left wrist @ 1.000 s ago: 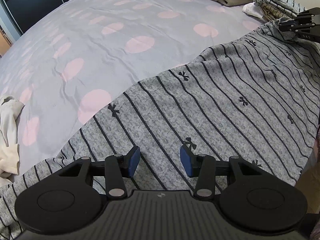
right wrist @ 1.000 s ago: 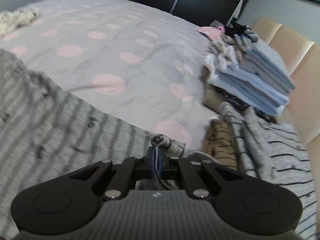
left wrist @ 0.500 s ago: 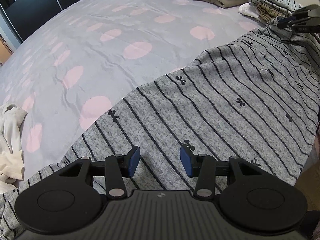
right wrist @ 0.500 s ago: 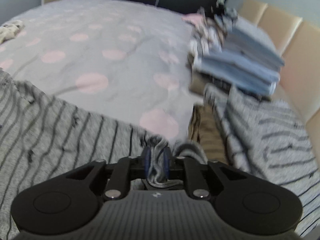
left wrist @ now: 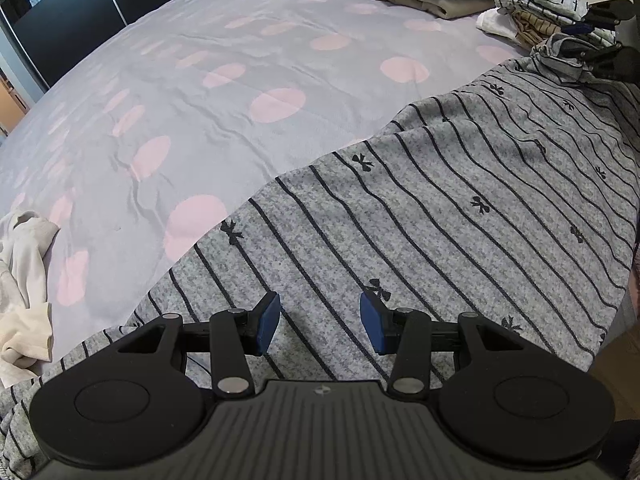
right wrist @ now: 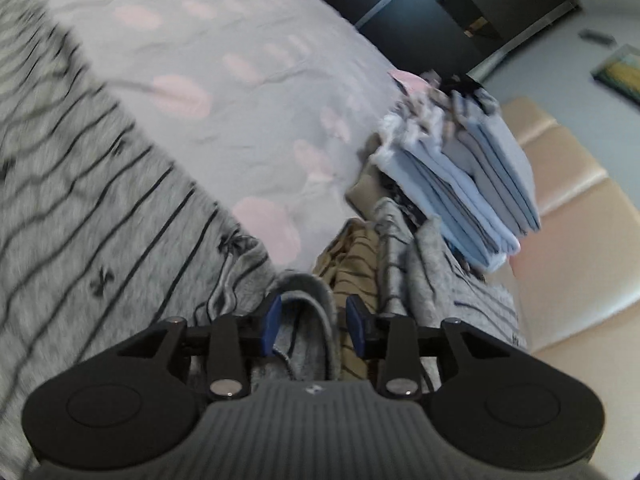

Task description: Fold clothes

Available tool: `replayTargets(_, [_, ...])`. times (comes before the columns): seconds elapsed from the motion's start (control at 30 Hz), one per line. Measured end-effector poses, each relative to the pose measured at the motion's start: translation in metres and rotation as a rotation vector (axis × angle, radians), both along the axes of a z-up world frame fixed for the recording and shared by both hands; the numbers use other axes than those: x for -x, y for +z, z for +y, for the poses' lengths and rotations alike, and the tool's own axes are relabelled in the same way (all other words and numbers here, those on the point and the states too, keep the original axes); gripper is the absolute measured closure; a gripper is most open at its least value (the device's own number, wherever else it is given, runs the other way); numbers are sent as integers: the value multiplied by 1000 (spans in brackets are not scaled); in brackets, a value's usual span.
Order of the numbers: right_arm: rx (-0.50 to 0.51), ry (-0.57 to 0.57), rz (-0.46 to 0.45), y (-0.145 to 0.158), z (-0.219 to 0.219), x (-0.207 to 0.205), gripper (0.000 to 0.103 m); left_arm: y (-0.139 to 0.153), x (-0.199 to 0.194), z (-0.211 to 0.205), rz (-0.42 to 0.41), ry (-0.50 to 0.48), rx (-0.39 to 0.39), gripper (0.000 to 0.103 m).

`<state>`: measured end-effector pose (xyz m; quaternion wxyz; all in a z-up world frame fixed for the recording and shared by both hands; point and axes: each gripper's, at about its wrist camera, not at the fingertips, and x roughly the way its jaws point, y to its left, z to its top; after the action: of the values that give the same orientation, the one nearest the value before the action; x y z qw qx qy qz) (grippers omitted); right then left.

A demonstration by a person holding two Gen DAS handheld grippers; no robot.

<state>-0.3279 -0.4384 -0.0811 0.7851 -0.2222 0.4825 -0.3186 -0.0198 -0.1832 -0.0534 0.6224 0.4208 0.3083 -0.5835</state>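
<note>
Two grippers over striped grey garment (left wrist: pixel 460 208) on bed (left wrist: pixel 208 80): left gripper (left wrist: pixel 320 322) jaws apart, empty; right gripper (right wrist: pixel 314 322) jaws opening around bunched garment edge.

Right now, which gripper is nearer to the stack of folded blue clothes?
Right. The right gripper, its jaws opening around a bunched grey edge, is beside the piles just before the stack of folded blue clothes. The left gripper hovers over the striped garment, far across the bed.

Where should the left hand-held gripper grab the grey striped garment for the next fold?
Probably the long free edge of the grey striped garment where it meets the bedspread. It lies flat, so come in low from the bedspread side, sliding one finger under the hem.
</note>
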Motion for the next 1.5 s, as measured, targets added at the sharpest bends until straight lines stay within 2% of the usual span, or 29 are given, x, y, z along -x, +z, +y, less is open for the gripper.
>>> replayTargets(0.13, [90,63,79,-13,7,-4,61,-2,3,0,-14,-16,-7,61])
replayTargets(0.23, [111,56,106,-16,3,-7,62,-3,6,0,-25,-30,-10,61])
replayTargets(0.27, [110,45,111,-17,1,-8,71,-3,6,0,-27,-35,-9,61])
replayTargets(0.3, [105,32,112,-18,0,-8,89,-3,7,1,-27,-40,-9,61])
replayTargets(0.33, [99,19,109,-17,-2,-9,93,-3,8,1,-29,-44,-8,61])
replayTargets(0.47, [41,-44,12,-1,-7,-7,95,-3,11,1,-42,-58,-6,61])
replayTargets(0.6, [-125,-171,-169,27,-21,1,97,-2,14,2,-44,-69,-5,61])
replayTargets(0.7, [-263,-223,-294,43,-25,9,97,-2,16,2,-43,-74,-4,61])
replayTargets(0.77, [-339,-237,-339,47,-24,9,97,-2,17,1,-44,-76,-3,61])
replayTargets(0.87, [-417,-207,-304,36,-14,1,97,-2,18,2,-46,-78,-2,61])
replayTargets(1.03, [-428,-200,-241,16,-6,-10,94,-2,20,3,-52,-84,-2,61])
replayTargets(1.17, [-440,-202,-253,14,-6,-13,69,-2,22,4,-58,-91,-2,61])
replayTargets(1.23, [-438,-185,-245,15,-2,-15,67,-1,21,4,-57,-90,0,61])
replayTargets(1.43, [-257,-130,-81,-9,11,-26,65,-1,22,5,-62,-91,1,61])
replayTargets(1.5, [-221,-150,-81,-12,7,-27,70,0,23,6,-65,-94,1,61])
